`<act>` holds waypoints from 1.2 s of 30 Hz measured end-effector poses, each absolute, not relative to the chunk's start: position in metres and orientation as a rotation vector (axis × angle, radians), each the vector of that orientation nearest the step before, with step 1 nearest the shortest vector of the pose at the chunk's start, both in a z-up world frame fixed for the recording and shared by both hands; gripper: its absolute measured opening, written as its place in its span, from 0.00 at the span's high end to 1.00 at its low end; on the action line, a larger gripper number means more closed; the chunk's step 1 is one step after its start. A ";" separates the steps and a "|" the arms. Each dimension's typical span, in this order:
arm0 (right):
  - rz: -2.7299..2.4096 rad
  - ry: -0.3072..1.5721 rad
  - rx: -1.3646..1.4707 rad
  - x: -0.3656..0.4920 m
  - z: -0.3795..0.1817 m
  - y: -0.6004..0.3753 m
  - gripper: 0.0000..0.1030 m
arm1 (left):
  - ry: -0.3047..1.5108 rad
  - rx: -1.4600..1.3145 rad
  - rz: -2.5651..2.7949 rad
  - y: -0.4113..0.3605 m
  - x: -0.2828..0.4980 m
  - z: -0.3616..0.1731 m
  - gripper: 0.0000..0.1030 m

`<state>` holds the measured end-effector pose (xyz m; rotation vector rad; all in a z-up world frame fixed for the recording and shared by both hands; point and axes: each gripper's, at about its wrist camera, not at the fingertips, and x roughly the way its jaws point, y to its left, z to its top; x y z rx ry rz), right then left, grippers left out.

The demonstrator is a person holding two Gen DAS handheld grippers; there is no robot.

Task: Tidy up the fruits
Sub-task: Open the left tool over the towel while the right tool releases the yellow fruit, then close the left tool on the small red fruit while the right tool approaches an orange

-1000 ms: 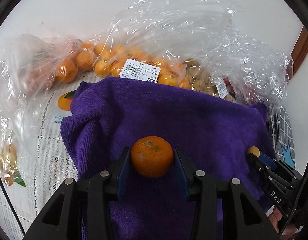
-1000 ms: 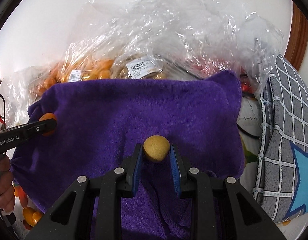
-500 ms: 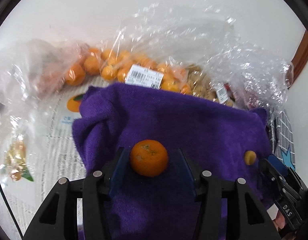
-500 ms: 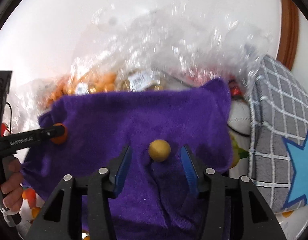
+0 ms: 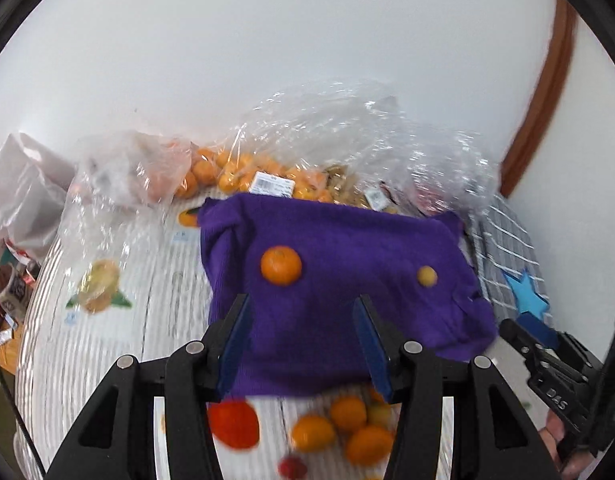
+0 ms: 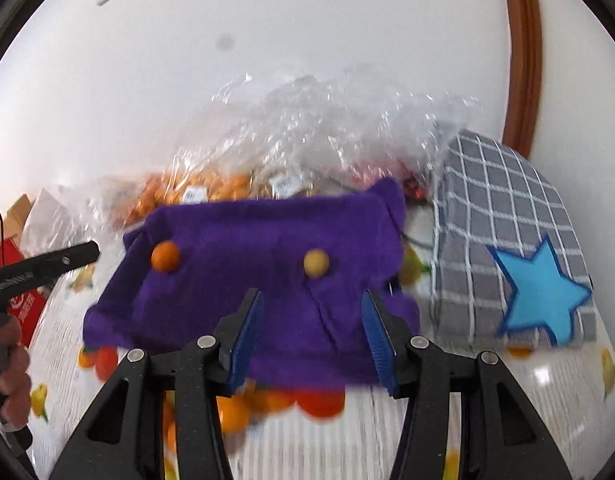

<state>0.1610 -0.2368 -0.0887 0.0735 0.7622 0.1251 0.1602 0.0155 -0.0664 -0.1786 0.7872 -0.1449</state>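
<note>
1. Left wrist view: the left gripper has its blue-padded jaws spread wide with nothing between them.
2. A mandarin orange lies on the purple towel, ahead of the gripper and nearer its left finger, clear of both pads.
3. A small yellow fruit rests on the same towel, ahead and off to the right of the jaws, well apart from the orange.
4. Beyond the towel, clear plastic bags hold more oranges; below the fingers a blurred cluster of loose fruit sits at the towel's near edge.
5. The right gripper shows at the lower right edge; from here I cannot tell how its jaws stand.
6. Right wrist view: the right gripper is spread wide and empty.
7. The small yellow fruit lies on the purple towel just ahead of the jaws, between their lines but untouched.
8. The mandarin orange sits far to the left on the towel, near the tip of the left gripper.
9. A grey checked cushion with a blue star lies to the right of the gripper.
</note>
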 end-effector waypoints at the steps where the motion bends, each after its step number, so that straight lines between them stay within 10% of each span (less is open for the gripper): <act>1: 0.121 0.767 0.067 0.152 -0.089 -0.237 0.51 | 0.774 -0.177 -0.143 0.016 0.153 -0.066 0.51; 30: 0.119 0.788 -0.016 0.052 -0.142 -0.234 0.51 | 0.901 -0.130 -0.155 0.012 0.082 -0.165 0.52; 36: 0.124 0.834 -0.004 0.062 -0.157 -0.232 0.51 | 0.856 -0.107 -0.191 0.012 0.082 -0.165 0.77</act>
